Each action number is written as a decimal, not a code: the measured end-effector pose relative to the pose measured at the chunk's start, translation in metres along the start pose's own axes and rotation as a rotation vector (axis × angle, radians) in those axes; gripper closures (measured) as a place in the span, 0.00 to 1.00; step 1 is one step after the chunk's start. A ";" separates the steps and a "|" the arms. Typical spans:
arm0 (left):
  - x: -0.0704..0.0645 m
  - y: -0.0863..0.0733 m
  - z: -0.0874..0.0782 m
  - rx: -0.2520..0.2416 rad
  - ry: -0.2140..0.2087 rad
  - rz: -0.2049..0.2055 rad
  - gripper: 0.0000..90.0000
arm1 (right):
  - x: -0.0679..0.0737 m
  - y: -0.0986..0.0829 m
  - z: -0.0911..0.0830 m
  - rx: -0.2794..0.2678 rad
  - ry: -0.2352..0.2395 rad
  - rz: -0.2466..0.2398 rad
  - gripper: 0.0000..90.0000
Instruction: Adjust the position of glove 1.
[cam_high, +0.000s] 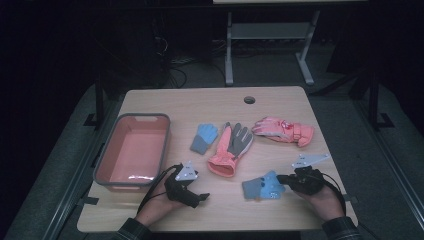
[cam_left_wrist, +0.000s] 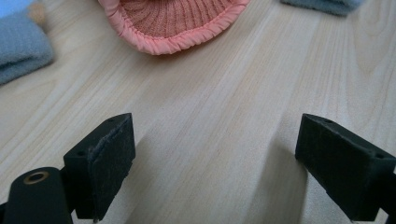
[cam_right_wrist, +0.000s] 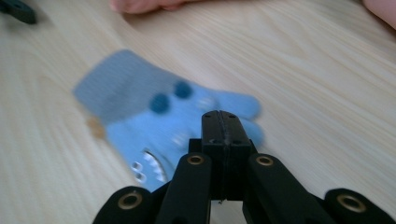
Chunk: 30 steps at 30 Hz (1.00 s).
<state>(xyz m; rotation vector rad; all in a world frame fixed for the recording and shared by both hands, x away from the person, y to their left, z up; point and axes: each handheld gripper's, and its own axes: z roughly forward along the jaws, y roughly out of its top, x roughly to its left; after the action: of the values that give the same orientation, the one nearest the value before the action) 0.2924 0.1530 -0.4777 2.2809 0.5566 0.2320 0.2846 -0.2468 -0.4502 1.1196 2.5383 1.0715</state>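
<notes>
Pale wood table under dim light, dark floor around it. Low right in the high view, the right gripper (cam_high: 281, 178) has its jaws pressed together at the blue glove (cam_high: 263, 186), seemingly pinching its fingertip edge. Such a thin hold could slip if lifted fast. The left gripper (cam_high: 201, 197) rests wide open, empty. A pink-and-grey glove (cam_high: 231, 148) lies between it and the tub (cam_high: 132, 151).

We see a light-blue glove (cam_right_wrist: 163, 121) with a grey cuff, dark-blue dots and white teeth, a coral-and-grey glove (cam_high: 230, 148), a pink tub (cam_high: 131, 151), and a pale wood-grain surface (cam_high: 200, 105).
</notes>
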 end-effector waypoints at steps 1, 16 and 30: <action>0.000 0.000 0.000 0.000 0.000 0.000 0.13 | -0.002 -0.001 0.000 0.008 -0.007 0.006 1.00; 0.000 0.000 0.000 0.004 -0.002 -0.001 0.13 | -0.001 0.018 0.033 0.057 0.016 -0.053 1.00; 0.000 0.000 0.000 0.004 0.001 -0.004 0.13 | 0.013 0.026 0.041 0.020 0.062 -0.094 0.88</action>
<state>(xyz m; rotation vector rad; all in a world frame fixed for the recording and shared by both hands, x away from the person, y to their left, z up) 0.2922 0.1528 -0.4773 2.2831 0.5624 0.2297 0.3072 -0.2035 -0.4609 0.9755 2.6262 1.0758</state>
